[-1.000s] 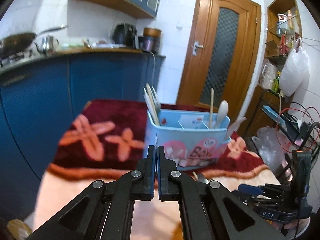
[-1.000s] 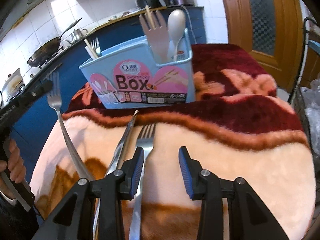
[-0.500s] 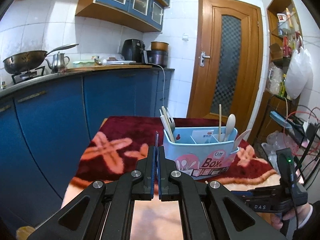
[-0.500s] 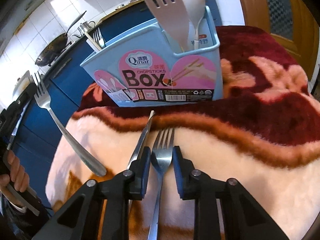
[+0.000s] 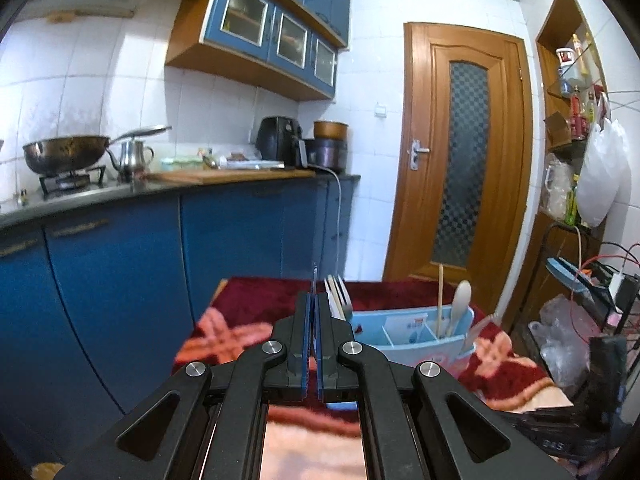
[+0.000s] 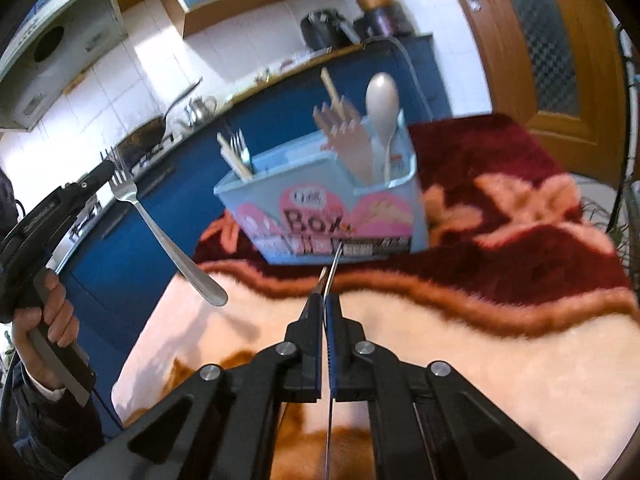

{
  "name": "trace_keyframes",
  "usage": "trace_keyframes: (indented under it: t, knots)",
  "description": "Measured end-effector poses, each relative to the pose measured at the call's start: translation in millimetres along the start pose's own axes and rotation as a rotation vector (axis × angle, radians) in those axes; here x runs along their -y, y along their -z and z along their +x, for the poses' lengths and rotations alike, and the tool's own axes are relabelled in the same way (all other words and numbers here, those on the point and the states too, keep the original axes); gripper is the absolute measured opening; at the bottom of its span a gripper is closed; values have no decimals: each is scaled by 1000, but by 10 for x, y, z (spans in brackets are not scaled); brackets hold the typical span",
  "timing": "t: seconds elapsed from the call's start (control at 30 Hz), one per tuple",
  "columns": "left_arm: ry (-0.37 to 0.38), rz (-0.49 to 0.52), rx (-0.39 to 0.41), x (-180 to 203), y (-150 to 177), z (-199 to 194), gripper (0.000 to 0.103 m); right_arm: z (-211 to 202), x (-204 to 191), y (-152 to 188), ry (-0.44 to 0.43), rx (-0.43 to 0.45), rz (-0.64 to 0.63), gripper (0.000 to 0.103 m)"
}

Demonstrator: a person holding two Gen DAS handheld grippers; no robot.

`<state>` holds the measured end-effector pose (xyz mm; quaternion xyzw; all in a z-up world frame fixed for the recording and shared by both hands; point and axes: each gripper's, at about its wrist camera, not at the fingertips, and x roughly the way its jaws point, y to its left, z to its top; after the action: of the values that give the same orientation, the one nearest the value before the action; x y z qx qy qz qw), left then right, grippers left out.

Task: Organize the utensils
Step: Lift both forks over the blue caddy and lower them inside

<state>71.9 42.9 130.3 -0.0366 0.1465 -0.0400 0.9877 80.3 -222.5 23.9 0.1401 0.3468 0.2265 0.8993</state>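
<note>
A light blue utensil box [image 6: 320, 208] [image 5: 420, 332] stands on the red and cream blanket [image 6: 480, 340]. It holds a wooden fork [image 6: 348, 144], a pale spoon [image 6: 382, 100] and, in its left end, a metal fork with chopsticks [image 6: 238, 152]. My right gripper [image 6: 323, 300] is shut on a metal fork [image 6: 335, 264], which shows edge-on and points at the box front. My left gripper [image 5: 313, 300] [image 6: 106, 168], held by a hand [image 6: 44, 320], is shut on another metal fork [image 6: 160, 232]. It grips near the tines, and the handle hangs down to the left of the box.
A thin knife tip [image 6: 321, 278] shows just left of my right fingers, over the blanket. Blue cabinets [image 5: 120, 280] with a wok [image 5: 68, 152] and a kettle run behind the table. A wooden door [image 5: 460, 160] and a wire rack with bags [image 5: 580, 320] stand to the right.
My right jaws closed on the fork that lay on the blanket, and it now stands edge-on between them. My left gripper rose with its fork, so the box sits lower in its view.
</note>
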Motion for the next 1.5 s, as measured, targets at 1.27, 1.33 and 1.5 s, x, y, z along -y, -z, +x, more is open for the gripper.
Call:
trace_keyframes:
  t: [1.27, 1.33, 1.5]
  knots:
    - [-41, 162, -10, 436, -333, 1107, 2, -181, -72, -1309, 179, 564, -149, 3]
    - [-31, 151, -16, 434, -299, 1137, 2, -116, -67, -1320, 179, 561, -153, 3]
    - [-6, 130, -23, 435, -214, 1203, 3, 74, -55, -1253, 187, 510, -186, 3]
